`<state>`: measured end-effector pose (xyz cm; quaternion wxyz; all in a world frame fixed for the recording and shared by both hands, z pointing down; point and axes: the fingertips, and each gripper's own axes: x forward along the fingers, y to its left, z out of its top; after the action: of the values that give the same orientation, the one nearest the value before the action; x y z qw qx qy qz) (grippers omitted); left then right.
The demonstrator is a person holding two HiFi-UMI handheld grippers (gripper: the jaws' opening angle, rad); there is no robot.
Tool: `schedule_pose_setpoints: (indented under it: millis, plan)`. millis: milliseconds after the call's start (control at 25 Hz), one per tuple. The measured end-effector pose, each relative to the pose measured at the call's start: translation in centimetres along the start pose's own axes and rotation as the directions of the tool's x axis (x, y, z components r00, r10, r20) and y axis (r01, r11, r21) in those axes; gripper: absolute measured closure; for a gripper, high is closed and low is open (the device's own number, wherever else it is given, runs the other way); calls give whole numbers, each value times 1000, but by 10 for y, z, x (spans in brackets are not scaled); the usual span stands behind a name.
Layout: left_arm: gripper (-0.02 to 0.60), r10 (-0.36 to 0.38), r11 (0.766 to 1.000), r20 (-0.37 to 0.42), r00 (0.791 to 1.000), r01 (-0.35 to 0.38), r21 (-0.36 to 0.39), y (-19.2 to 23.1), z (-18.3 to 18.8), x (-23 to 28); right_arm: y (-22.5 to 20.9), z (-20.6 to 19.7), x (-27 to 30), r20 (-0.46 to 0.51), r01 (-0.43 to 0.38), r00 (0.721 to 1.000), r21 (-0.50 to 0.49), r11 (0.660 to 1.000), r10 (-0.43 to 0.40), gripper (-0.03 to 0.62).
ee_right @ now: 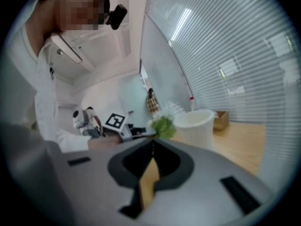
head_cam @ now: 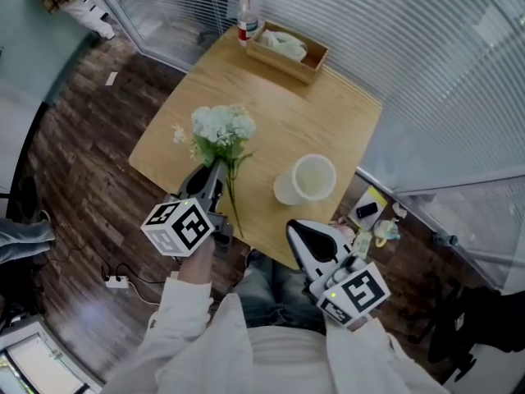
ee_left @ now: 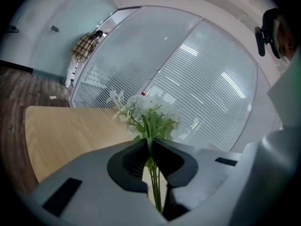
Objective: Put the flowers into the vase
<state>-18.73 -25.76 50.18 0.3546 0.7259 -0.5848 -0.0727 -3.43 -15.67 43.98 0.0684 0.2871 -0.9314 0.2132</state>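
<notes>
A bunch of white flowers (head_cam: 223, 125) with green stems is lifted over the left part of the wooden table (head_cam: 320, 113). My left gripper (head_cam: 215, 171) is shut on the stems just below the blooms. In the left gripper view the stems (ee_left: 153, 182) run down between the closed pads and the flowers (ee_left: 149, 108) stand above them. The white vase (head_cam: 287, 189) stands upright near the table's front edge, right of the flowers. My right gripper (head_cam: 299, 232) hovers just in front of the vase, shut and holding nothing. The right gripper view shows the vase (ee_right: 195, 126) ahead of my right gripper (ee_right: 152, 144).
At the table's far corner stand a wooden box (head_cam: 287, 52) with something pale in it and a red-capped bottle (head_cam: 246, 15). A glass wall with blinds (head_cam: 426, 72) runs behind and to the right. Small items (head_cam: 369, 212) lie on the floor right of the table.
</notes>
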Motion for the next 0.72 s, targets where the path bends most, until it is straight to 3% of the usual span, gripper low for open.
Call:
schedule_pose_setpoints:
  millis: [360, 520, 720]
  plan:
    - [543, -133, 987, 128, 983, 121, 102, -77, 50, -30, -4, 53, -25, 126, 46, 991, -89, 995, -35, 582]
    - [543, -208, 971, 177, 962, 181, 158, -113, 65, -45, -3, 77, -35, 186, 69, 981, -128, 989, -44, 582]
    - [543, -318, 933, 213, 924, 266, 241, -160, 89, -47, -8, 102, -45, 251, 101, 966, -168, 981, -57, 582]
